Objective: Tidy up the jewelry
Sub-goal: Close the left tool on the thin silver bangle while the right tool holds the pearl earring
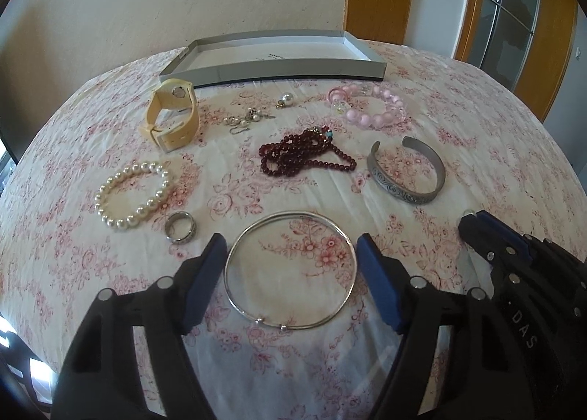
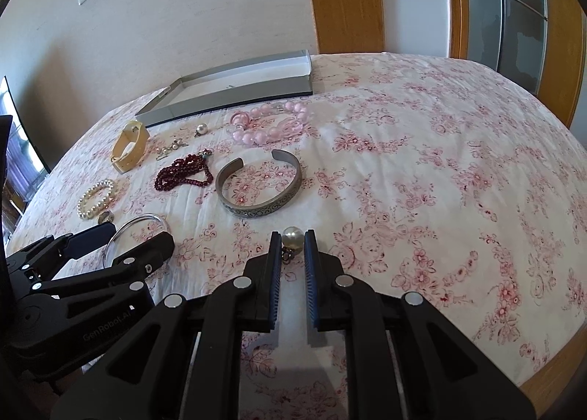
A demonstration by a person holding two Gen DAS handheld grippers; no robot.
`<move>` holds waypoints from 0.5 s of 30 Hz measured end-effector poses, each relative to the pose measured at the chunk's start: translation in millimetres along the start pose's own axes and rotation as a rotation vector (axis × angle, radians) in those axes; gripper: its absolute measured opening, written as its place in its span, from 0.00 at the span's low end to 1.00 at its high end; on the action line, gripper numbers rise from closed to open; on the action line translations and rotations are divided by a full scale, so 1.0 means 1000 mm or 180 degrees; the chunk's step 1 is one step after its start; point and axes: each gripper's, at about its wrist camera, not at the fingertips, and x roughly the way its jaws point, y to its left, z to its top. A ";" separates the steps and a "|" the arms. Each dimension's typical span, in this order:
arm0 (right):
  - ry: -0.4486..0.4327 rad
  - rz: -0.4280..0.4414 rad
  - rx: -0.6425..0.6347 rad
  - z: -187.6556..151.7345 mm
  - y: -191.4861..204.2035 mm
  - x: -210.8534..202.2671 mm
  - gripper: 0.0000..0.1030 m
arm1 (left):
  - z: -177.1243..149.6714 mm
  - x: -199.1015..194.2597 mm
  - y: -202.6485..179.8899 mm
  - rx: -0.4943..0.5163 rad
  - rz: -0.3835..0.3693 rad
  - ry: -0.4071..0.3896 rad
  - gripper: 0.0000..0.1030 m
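Thin silver wire hoop bangle [image 1: 290,269] flat on the floral-clothed bench [image 1: 477,134], between the left claw [image 1: 290,251] pads.
Left claw open, not touching; the hoop looks light, stiff, slippery, so pinch across its rim. Right claw [image 2: 292,238] grips a pearl earring [image 2: 292,236].

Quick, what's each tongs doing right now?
Left tongs: open, straddling the silver hoop, pads not pressing it.
Right tongs: shut on a pearl earring.
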 end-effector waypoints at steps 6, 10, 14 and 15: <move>0.0010 -0.0010 0.0015 0.002 -0.002 0.001 0.13 | 0.000 0.000 0.001 0.0015 -0.0039 -0.0008 0.70; 0.0009 0.0000 0.0002 0.005 0.000 0.000 0.13 | 0.002 -0.001 0.004 -0.0009 -0.0102 0.0023 0.69; 0.0002 0.0000 -0.0017 0.010 0.004 -0.001 0.13 | 0.004 -0.003 0.009 -0.0051 -0.0124 0.0065 0.69; -0.0001 -0.0001 -0.0020 0.011 0.004 -0.001 0.13 | 0.004 -0.004 0.011 -0.0058 -0.0125 0.0060 0.69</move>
